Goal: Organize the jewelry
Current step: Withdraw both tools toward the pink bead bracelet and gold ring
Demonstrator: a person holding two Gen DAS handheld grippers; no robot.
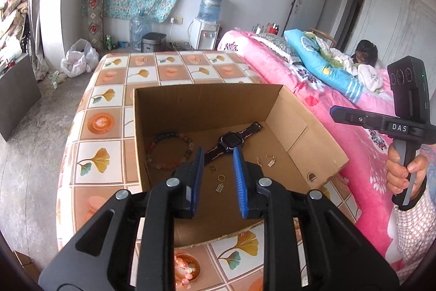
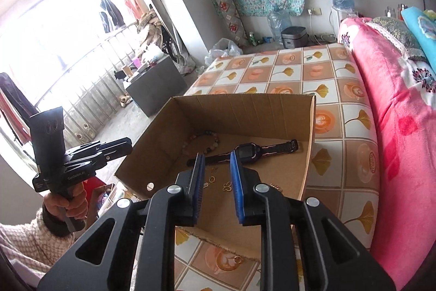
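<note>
Left wrist view showing a black watch [image 1: 230, 142], a bead bracelet [image 1: 170, 149] and small gold charms [image 1: 220, 183] lying on the floor of a cardboard box [image 1: 313, 138]; hovering over it, left gripper [image 1: 218, 158] and right gripper [image 2: 217, 161], jaws slightly parted, gripping nothing; sitting on a tiled tablecloth [image 1: 114, 97].

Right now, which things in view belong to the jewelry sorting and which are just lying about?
Part of the job:
cardboard box
bead bracelet
watch
small gold charms
gold ring outside the box
beads on the tablecloth

Just lying about:
water dispenser
plastic bags
pink blanket
rice cooker
</note>
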